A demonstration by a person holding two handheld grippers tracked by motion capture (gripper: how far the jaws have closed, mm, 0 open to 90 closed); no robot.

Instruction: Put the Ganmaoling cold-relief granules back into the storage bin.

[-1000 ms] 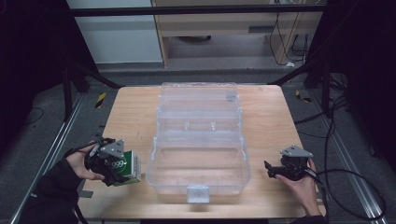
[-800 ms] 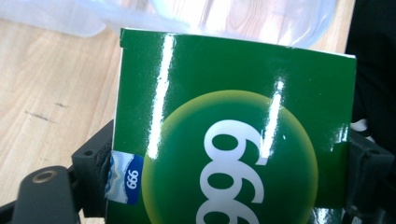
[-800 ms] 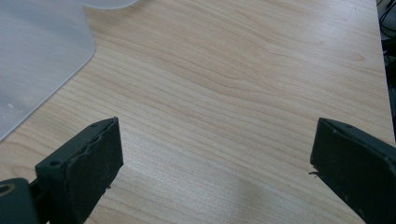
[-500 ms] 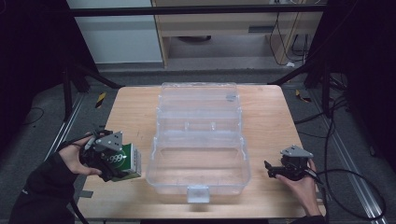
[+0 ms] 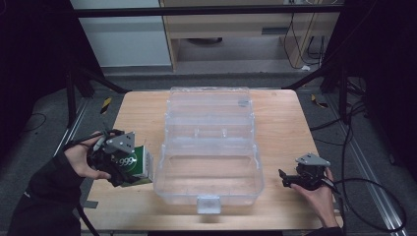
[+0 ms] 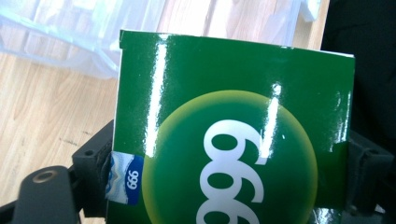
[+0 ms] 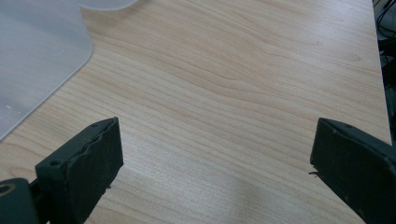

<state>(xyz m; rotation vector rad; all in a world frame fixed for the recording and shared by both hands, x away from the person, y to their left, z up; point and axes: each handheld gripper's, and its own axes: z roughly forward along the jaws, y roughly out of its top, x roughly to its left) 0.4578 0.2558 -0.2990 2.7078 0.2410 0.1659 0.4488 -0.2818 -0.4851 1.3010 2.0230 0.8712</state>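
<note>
So the left gripper [image 5: 129,167] has its jaws clamped on the two opposite side edges of a small glossy green cardboard box with a white "999" on a yellow-green circle [image 5: 137,164], and the box sits at the left of the light wooden table [image 5: 285,123], just beside the near-left corner of the big clear plastic storage case with its lid swung open [image 5: 209,169]. From the high view it looks lifted a bit off the wood rather than resting on it, though the hand hides its bottom edge, so I wouldn't swear to that.

Grabbing it across the narrow width makes sense to me: the printed face stays free, and the box hangs out in front of the pads [image 6: 93,158] so it can go over the case wall and into the near tray without the gripper hitting plastic. That's my guess for the step in hand, loading the case.

Orientation: the box's long axis runs straight out along the gripper's own line, free end pointing toward the case. In the left gripper view the numbers read upside down, so the top of the print faces back at the hand.

The right gripper [image 5: 284,178] is parked low on the table to the right of the case, jaws spread wide, nothing between them but bare wood. Probably just waiting, maybe to steady the case or close the lid.
</note>
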